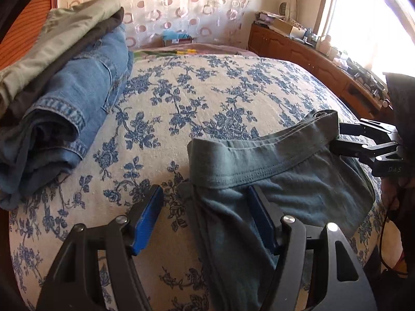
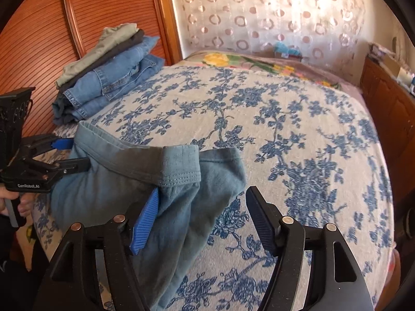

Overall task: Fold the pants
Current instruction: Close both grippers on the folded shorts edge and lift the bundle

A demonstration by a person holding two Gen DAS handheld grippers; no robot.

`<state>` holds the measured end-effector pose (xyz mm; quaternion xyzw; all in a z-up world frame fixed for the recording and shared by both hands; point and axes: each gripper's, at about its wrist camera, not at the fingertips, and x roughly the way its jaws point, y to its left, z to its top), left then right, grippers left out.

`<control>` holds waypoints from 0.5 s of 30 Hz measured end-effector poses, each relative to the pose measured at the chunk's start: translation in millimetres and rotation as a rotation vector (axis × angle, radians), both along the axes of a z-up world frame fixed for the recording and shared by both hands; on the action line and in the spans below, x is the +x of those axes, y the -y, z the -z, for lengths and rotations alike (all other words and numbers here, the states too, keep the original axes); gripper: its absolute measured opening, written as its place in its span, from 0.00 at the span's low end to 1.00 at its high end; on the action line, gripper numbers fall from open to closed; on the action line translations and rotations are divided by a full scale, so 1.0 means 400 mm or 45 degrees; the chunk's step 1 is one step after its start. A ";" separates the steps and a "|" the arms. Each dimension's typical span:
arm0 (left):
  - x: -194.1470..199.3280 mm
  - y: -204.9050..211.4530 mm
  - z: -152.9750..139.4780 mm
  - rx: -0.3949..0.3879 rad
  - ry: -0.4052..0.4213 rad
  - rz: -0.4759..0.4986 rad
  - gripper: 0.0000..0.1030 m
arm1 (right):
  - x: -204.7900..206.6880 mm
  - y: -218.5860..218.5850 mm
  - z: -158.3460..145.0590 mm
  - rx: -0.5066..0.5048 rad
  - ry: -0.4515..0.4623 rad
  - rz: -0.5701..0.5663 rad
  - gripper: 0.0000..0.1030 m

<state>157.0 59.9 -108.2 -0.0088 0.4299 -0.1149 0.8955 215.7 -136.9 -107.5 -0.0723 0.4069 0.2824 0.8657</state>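
Teal cotton pants lie unclamped between both gaping tongs, left and right, so the raised waistband may slump and spoil the fold.

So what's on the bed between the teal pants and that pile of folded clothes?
Nothing: only bare flowered bedspread separates pants and pile, in both views.

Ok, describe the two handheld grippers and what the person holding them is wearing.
Both grippers are black, each with two curved arms, silver pivot pins and ribbed blue pads. The left gripper carries white "GenRobot.AI" lettering; the right gripper shows white letters "DAS". A thin dark cable hangs near the person's dark sleeve.
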 end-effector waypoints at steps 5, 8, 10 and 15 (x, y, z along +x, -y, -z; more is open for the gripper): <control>0.001 0.017 0.004 0.065 0.028 0.001 0.72 | 0.018 -0.005 0.015 0.005 -0.047 -0.018 0.68; 0.007 0.013 0.005 0.060 0.033 -0.015 0.76 | 0.021 -0.002 0.018 0.011 -0.052 -0.019 0.70; 0.015 0.011 0.007 0.063 0.023 -0.027 0.82 | 0.022 -0.006 0.020 0.004 -0.049 -0.021 0.71; 0.027 0.008 0.010 0.071 0.002 -0.047 0.89 | 0.025 -0.016 0.021 -0.012 -0.042 -0.025 0.72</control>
